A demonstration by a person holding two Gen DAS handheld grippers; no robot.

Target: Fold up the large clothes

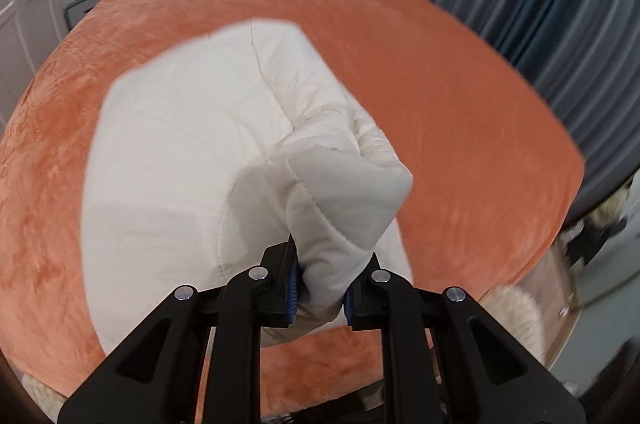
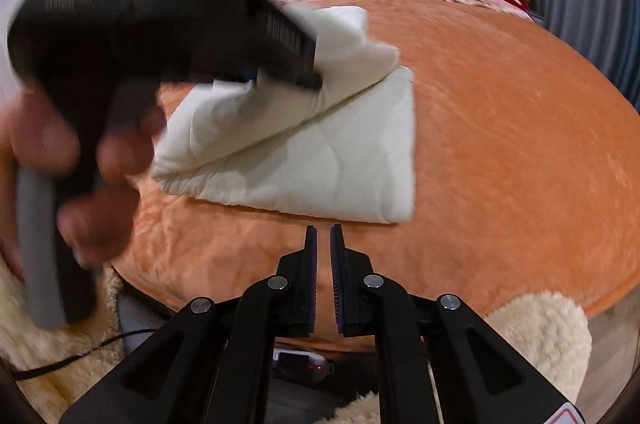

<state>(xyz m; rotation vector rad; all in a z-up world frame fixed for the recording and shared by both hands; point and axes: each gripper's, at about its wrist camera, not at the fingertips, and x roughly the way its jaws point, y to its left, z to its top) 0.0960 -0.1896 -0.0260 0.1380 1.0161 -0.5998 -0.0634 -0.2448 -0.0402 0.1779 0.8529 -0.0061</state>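
At the frame's lower centre, the left gripper (image 1: 320,288) clenches a fold of the cream quilted garment (image 1: 180,151); carry it flat across the orange bed (image 1: 460,111). The right gripper (image 2: 323,244) hovers nearly closed, holding nothing.

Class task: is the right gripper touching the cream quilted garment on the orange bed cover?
Apart. The right wrist view shows the right gripper nearly closed on nothing, with orange bed cover visible between its fingertips and the cream quilted garment.
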